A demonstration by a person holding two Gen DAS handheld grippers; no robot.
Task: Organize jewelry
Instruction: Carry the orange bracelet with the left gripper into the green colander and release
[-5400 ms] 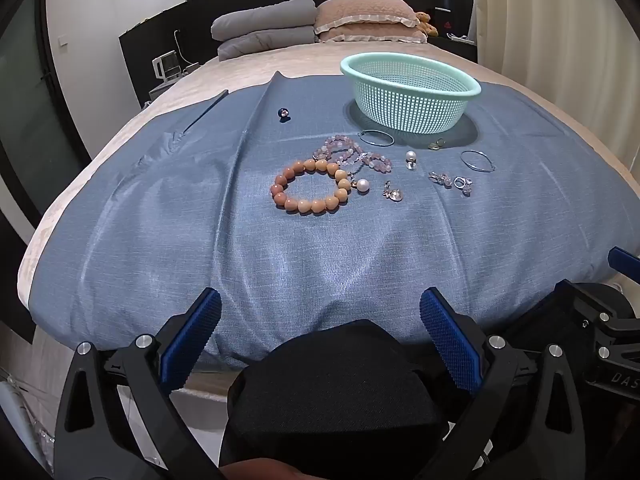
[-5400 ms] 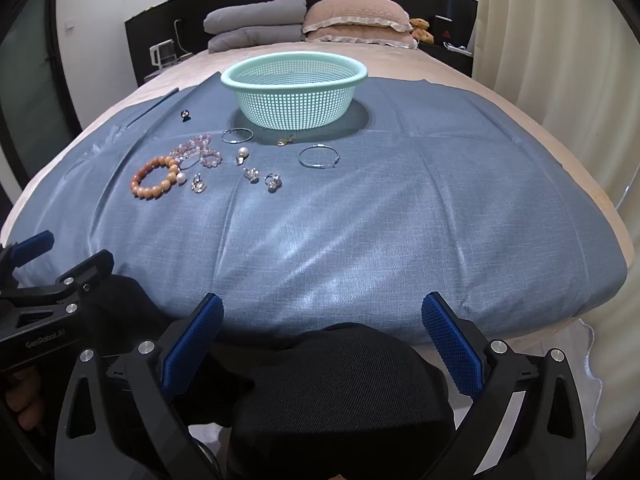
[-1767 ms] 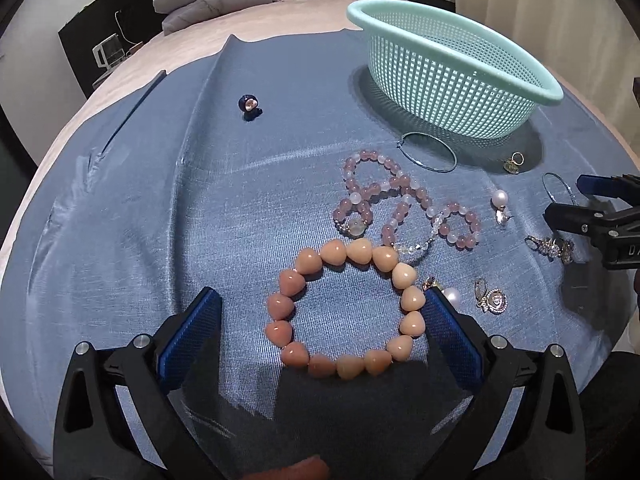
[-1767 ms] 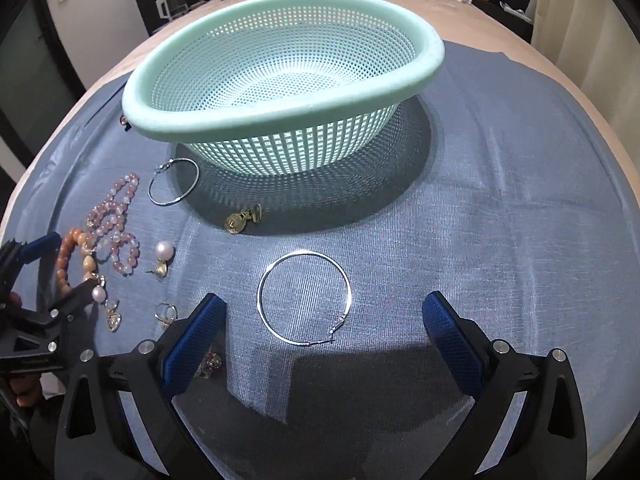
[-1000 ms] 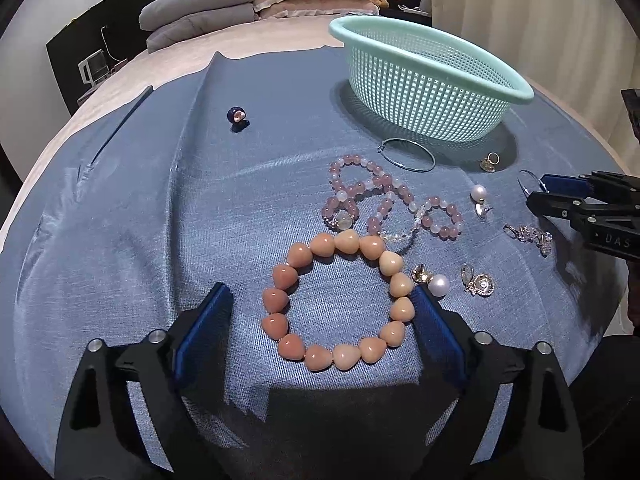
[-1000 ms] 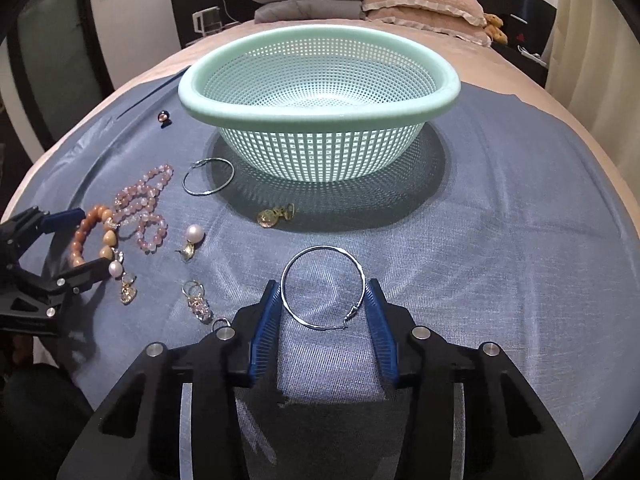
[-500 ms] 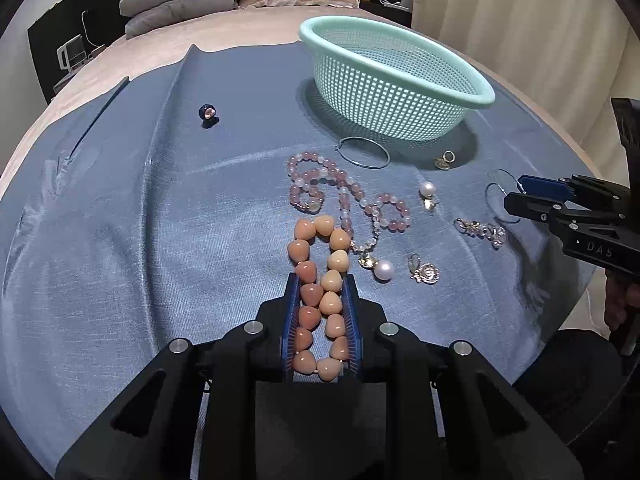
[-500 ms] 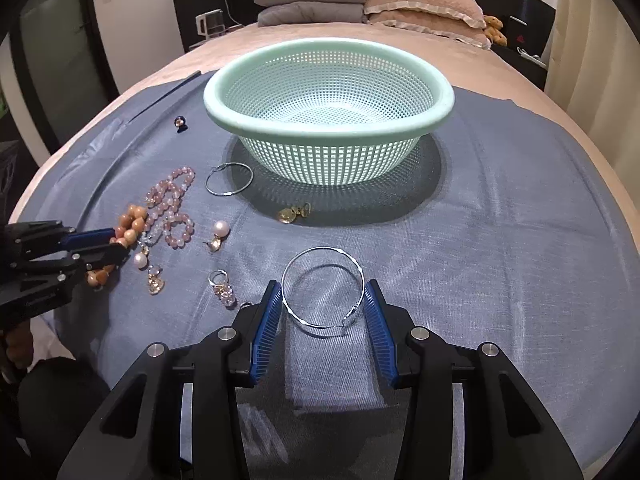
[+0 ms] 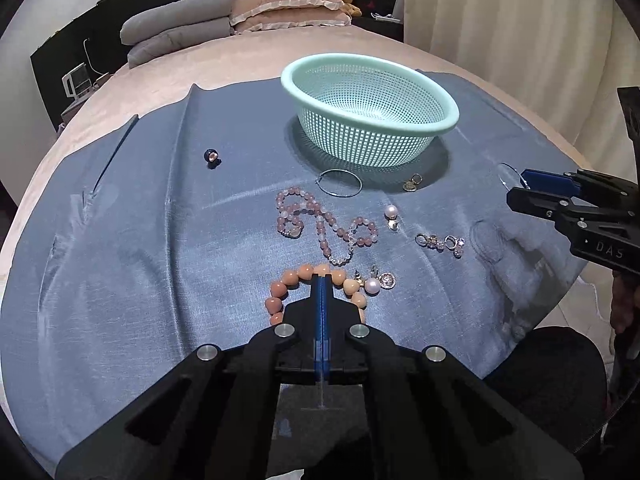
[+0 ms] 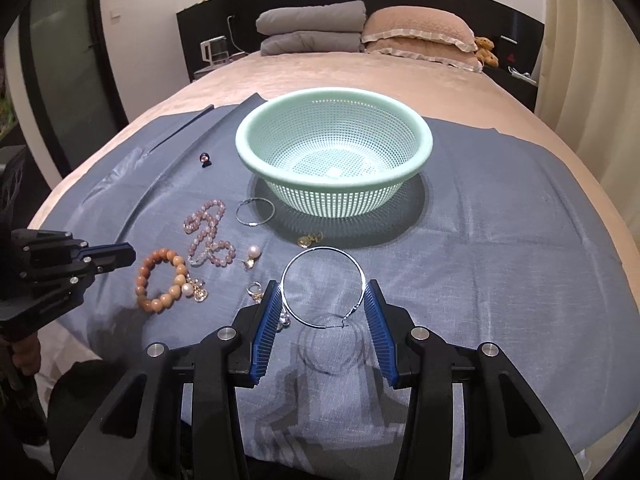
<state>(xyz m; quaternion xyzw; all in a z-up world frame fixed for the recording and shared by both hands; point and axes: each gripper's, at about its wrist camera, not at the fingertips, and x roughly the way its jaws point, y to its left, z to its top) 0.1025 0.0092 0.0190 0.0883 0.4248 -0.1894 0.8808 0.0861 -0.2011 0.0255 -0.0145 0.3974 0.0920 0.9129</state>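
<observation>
My right gripper (image 10: 322, 300) is shut on a large silver hoop earring (image 10: 323, 287) and holds it above the blue cloth (image 10: 500, 240), its shadow below. My left gripper (image 9: 321, 280) is shut with nothing between its pads, above the orange bead bracelet (image 9: 280, 292), which lies loose on the cloth (image 10: 158, 276). An empty mint green basket (image 10: 334, 160) stands behind. A pink bead necklace (image 9: 320, 220), a second silver hoop (image 9: 339, 182), pearl earrings (image 9: 391, 216) and small charms (image 9: 440, 241) lie between.
A small dark ring (image 9: 211, 157) lies apart at the left on the cloth. A gold earring (image 10: 310, 239) sits by the basket's front. Pillows (image 10: 360, 32) lie at the bed's head. A curtain (image 9: 520, 40) hangs to the right.
My left gripper closed fully and the orange bracelet slipped out, spreading back on the cloth. My right gripper rose with the silver hoop held between its pads.
</observation>
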